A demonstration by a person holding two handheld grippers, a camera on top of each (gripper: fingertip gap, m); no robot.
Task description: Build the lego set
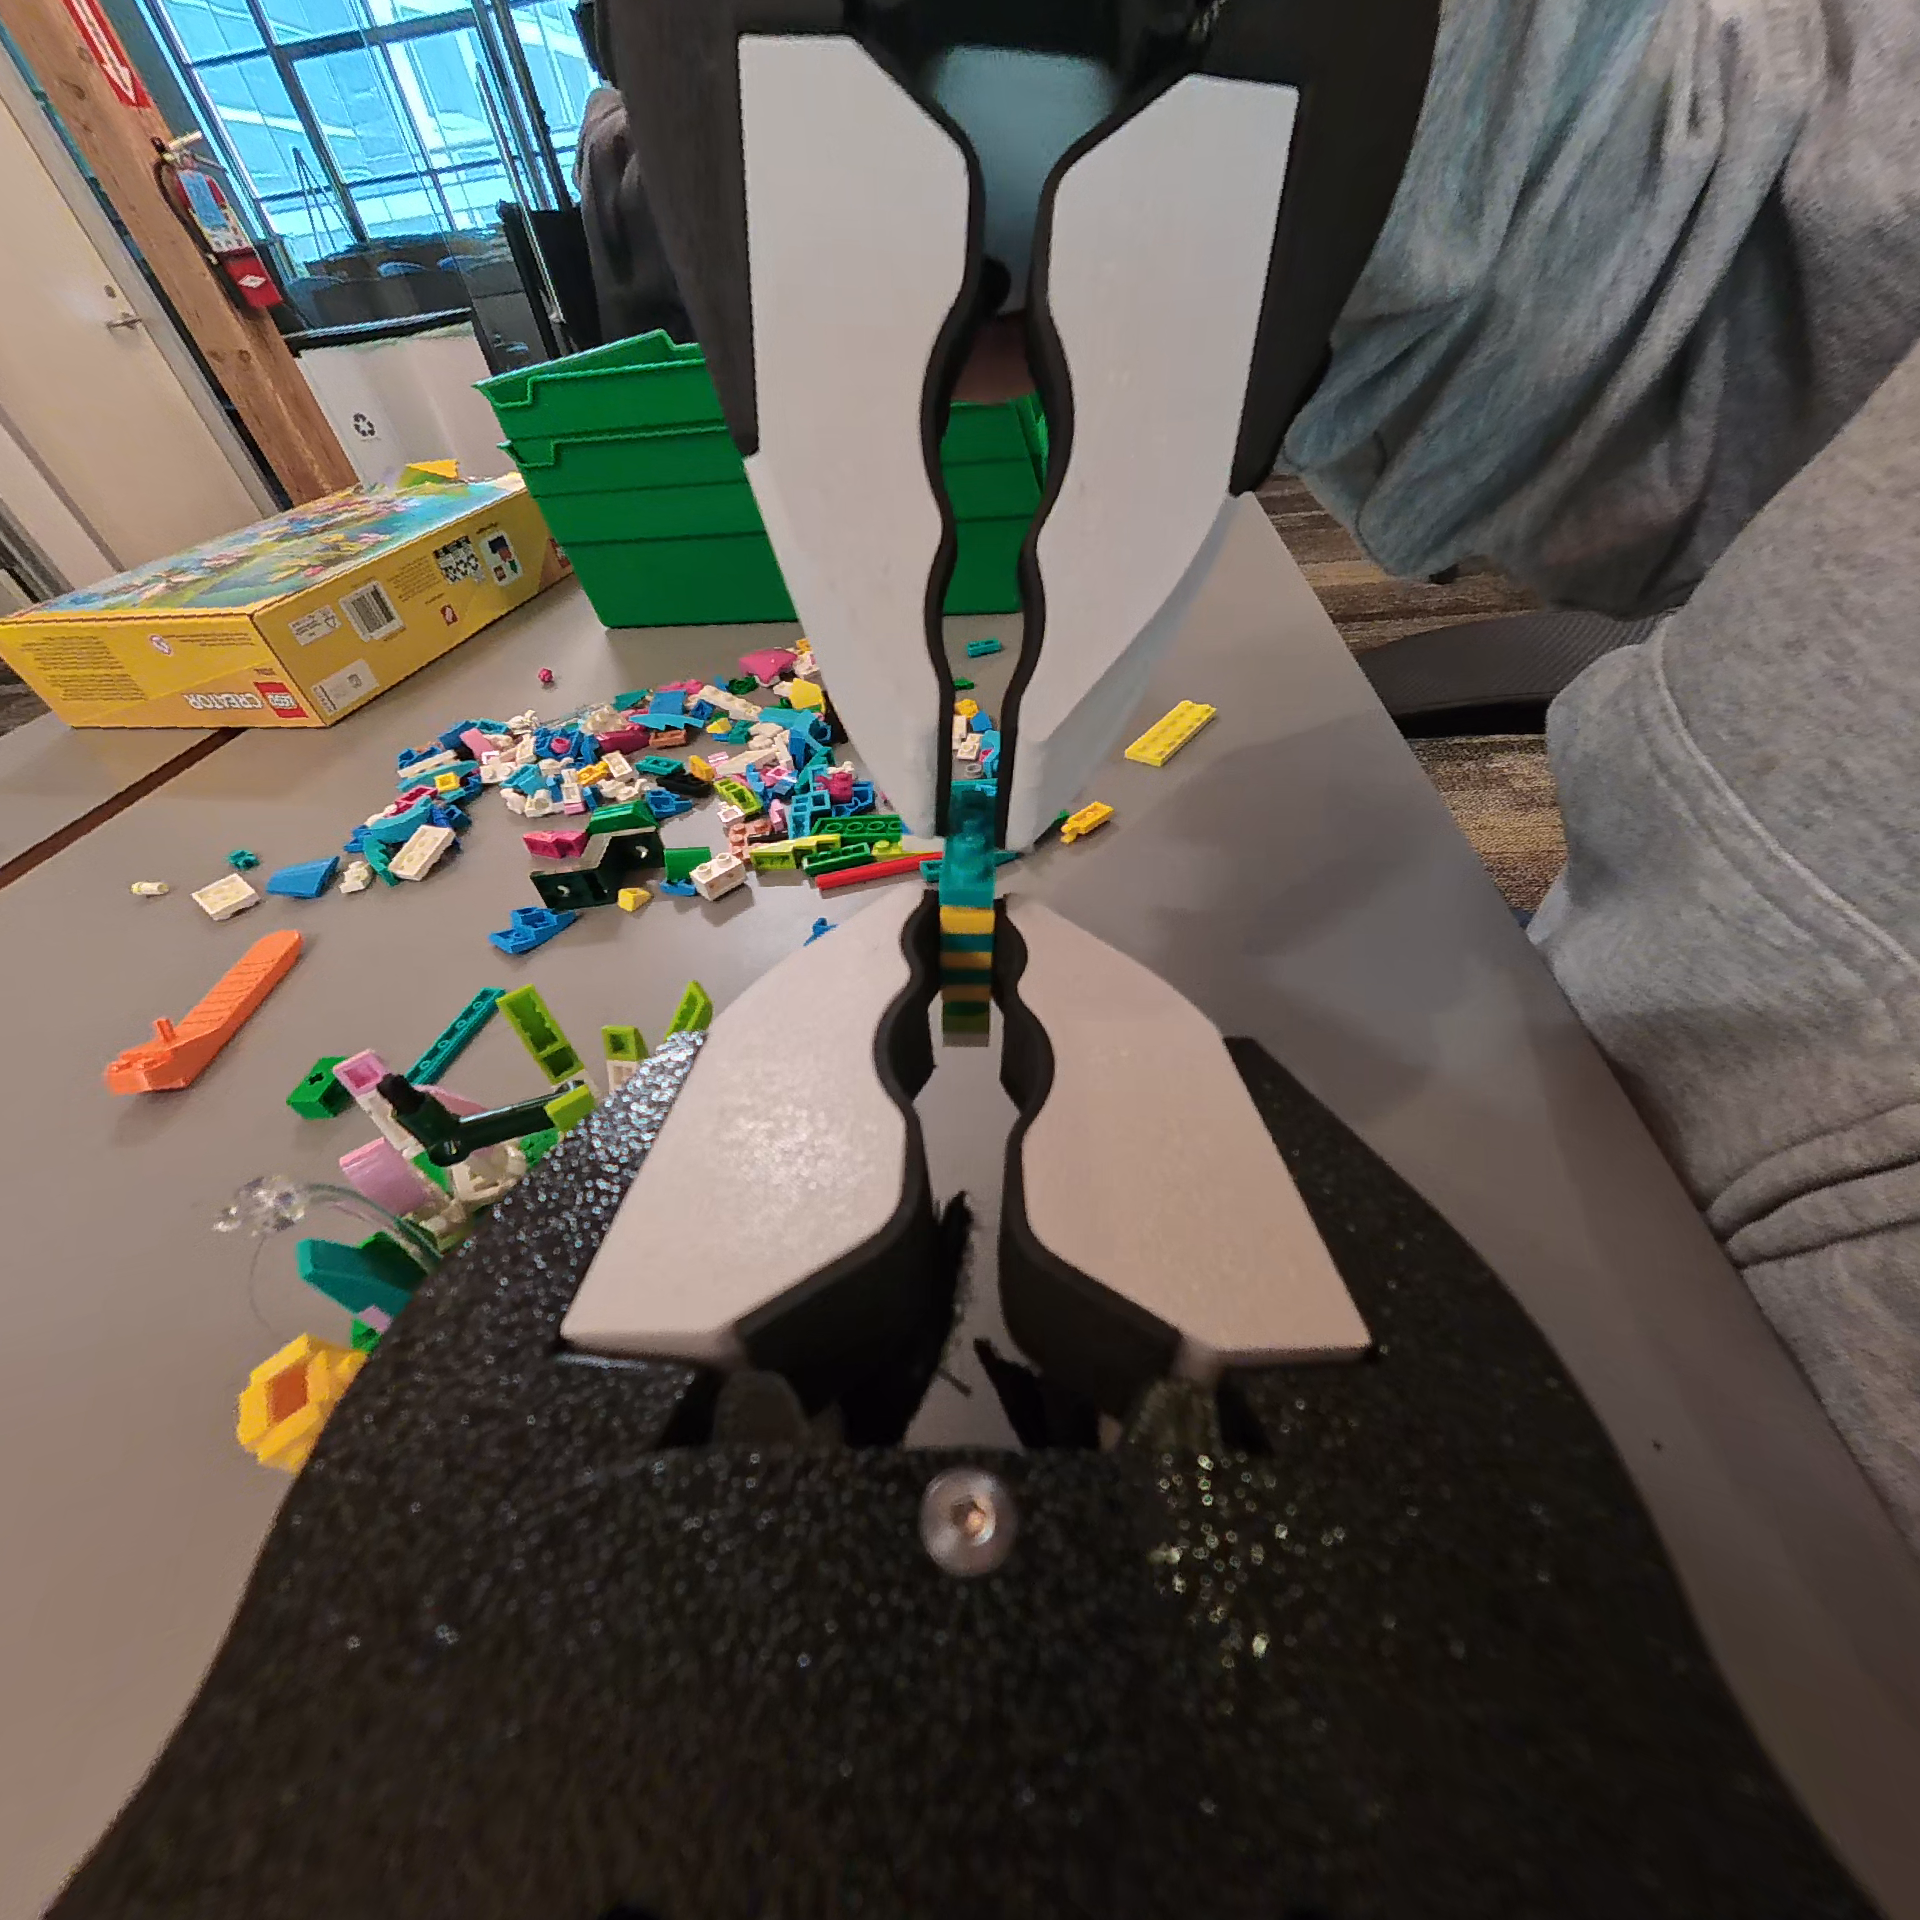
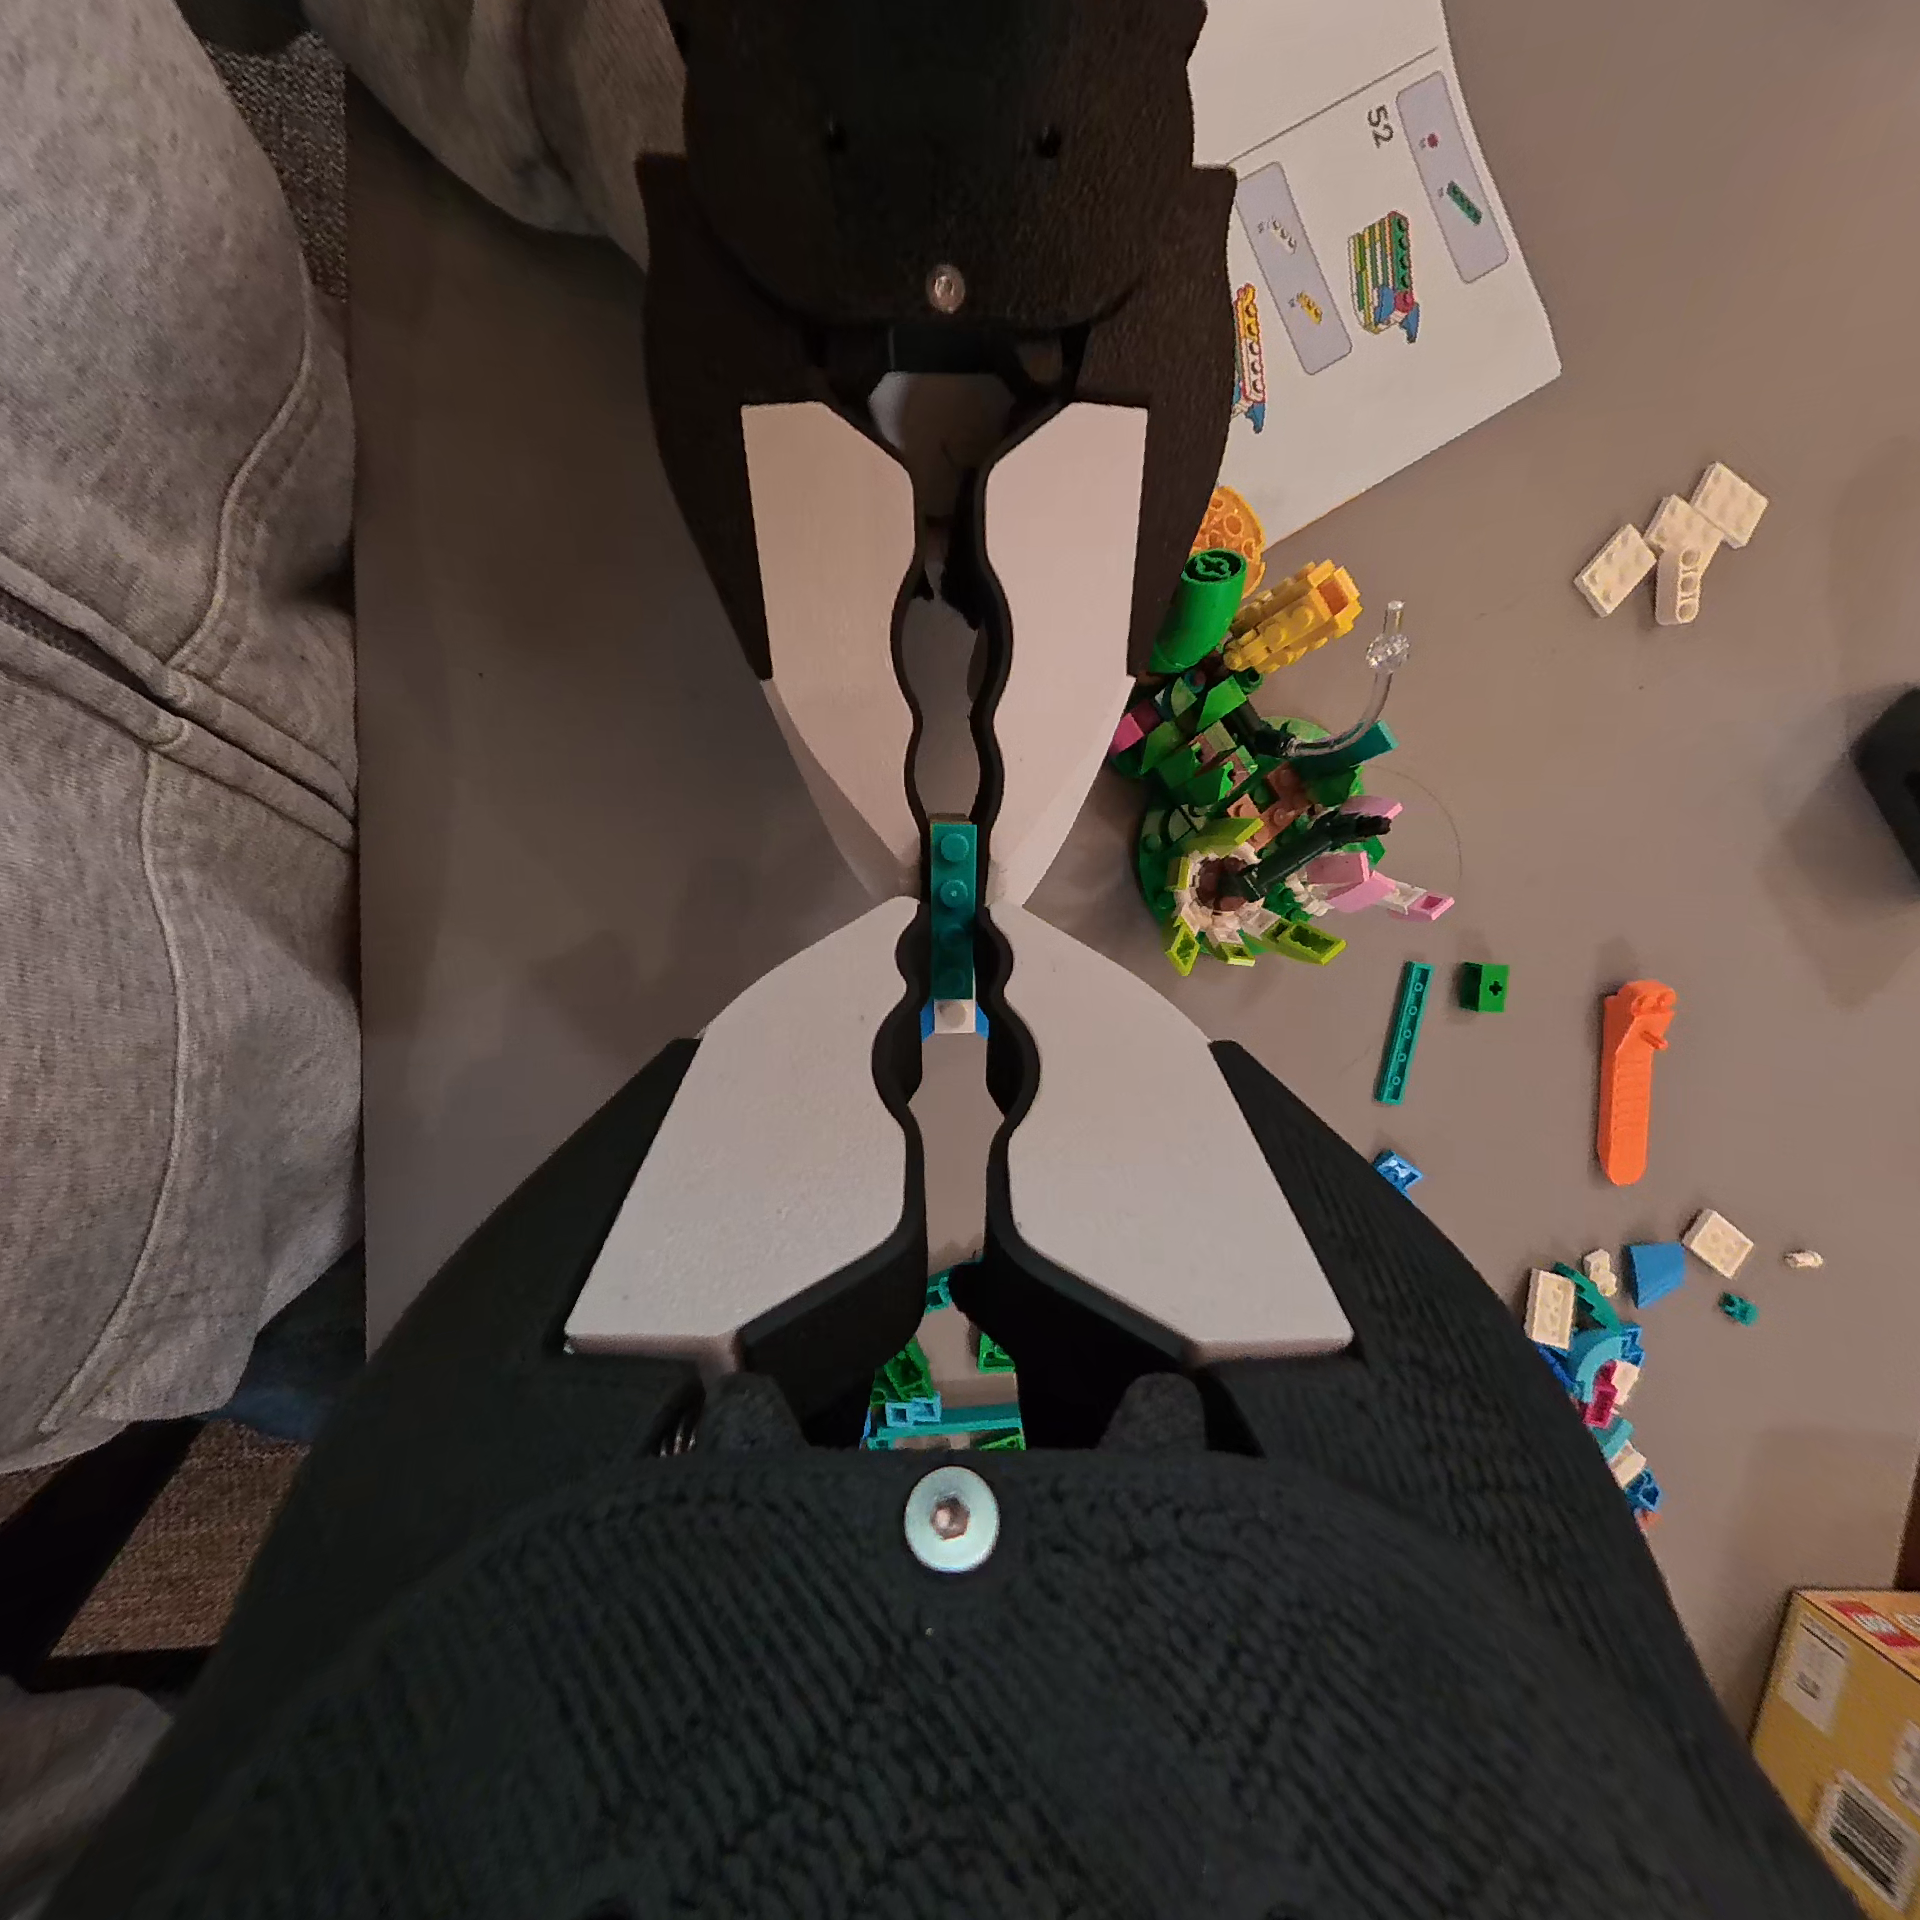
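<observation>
Grey table, patterned carpet, wooden pillar, pale door, large daylit windows.

The two grippers meet tip to tip above the worktop, both clamped on one small brick stack between them. Behind lies a brick pile, stacked bins beyond it, a box to their left.
</observation>
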